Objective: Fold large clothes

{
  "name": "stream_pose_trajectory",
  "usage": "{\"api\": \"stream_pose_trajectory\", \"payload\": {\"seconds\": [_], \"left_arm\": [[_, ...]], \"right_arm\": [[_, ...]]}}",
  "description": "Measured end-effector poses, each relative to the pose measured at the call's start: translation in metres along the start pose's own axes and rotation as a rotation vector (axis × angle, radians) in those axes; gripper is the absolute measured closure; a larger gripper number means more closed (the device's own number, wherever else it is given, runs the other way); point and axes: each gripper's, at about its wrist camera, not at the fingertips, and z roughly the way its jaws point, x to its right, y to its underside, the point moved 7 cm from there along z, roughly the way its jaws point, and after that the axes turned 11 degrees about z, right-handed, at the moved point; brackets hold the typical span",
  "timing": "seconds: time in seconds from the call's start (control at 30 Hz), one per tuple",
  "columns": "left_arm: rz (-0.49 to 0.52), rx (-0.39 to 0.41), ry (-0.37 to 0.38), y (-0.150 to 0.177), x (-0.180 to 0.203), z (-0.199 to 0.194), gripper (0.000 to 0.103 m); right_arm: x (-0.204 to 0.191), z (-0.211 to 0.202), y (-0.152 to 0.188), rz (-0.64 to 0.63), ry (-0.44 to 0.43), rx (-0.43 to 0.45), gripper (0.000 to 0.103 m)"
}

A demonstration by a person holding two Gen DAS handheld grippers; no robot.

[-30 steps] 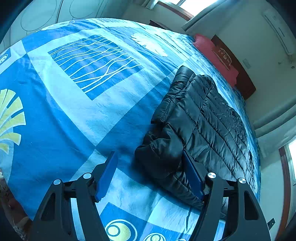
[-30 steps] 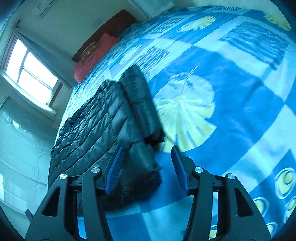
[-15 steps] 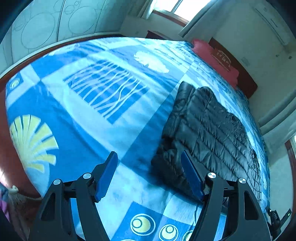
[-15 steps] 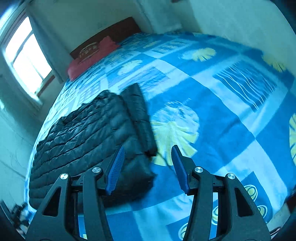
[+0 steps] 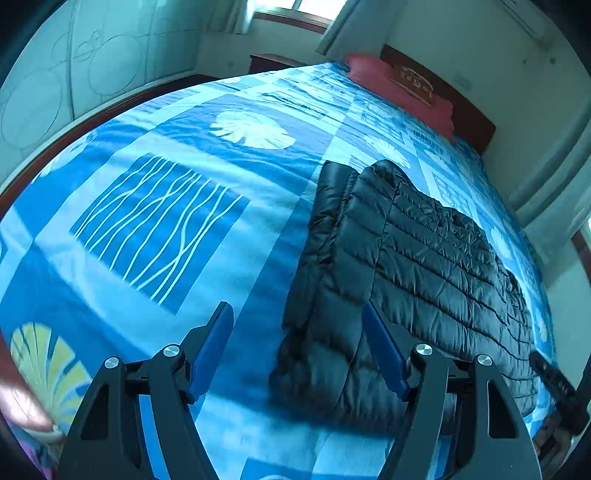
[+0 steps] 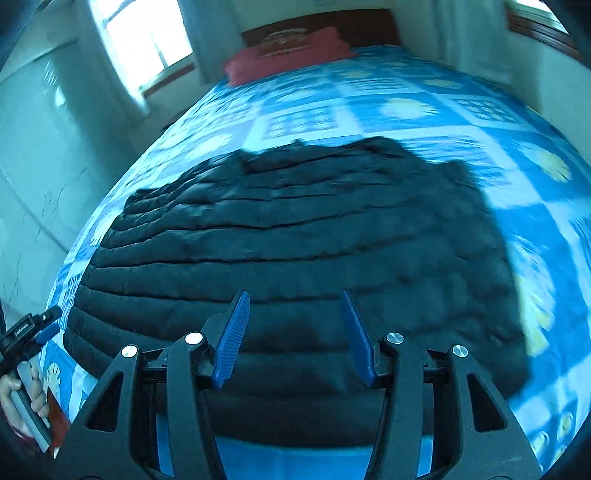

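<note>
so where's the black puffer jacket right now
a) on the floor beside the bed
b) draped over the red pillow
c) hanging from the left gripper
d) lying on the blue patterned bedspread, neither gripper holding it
d: the black puffer jacket lies flat on the blue bedspread, and both the left gripper and the right gripper have open jaws with nothing pinched between them.

Bed: large, spread with a blue patterned bedspread [image 5: 192, 206] of pale squares, wavy lines and leaf shapes.
Head end: red pillow [image 5: 400, 92] against a dark wooden headboard [image 5: 469, 114].
Walls: pale, plain; one side panel [image 5: 92, 66] carries faint circle outlines.
Window: bright daylight through window [image 6: 147, 40], pale curtain [image 6: 201, 40] beside it.
Upper wall: air conditioner [image 5: 524, 18].
</note>
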Motion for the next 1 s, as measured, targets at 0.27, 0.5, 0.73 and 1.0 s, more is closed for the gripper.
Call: {"api": "stream_pose_trajectory", "payload": {"seconds": [0.27, 0.5, 0.73, 1.0], "left_arm": [[0.029, -0.029, 0.016, -0.02, 0.01, 0.029, 0.032], [0.064, -0.059, 0.027, -0.034, 0.017, 0.05, 0.032], [0.116, -0.076, 0.048, -0.048, 0.029, 0.066, 0.032], [0.15, -0.12, 0.069, -0.053, 0.038, 0.085, 0.032]], "right_arm": [[-0.064, 0.049, -0.025, -0.07, 0.001, -0.006, 0.052], [-0.072, 0.096, -0.018, -0.093, 0.06, -0.07, 0.052], [-0.071, 0.108, -0.01, -0.117, 0.095, -0.061, 0.051], [-0.072, 0.11, -0.007, -0.128, 0.101, -0.042, 0.051]]}}
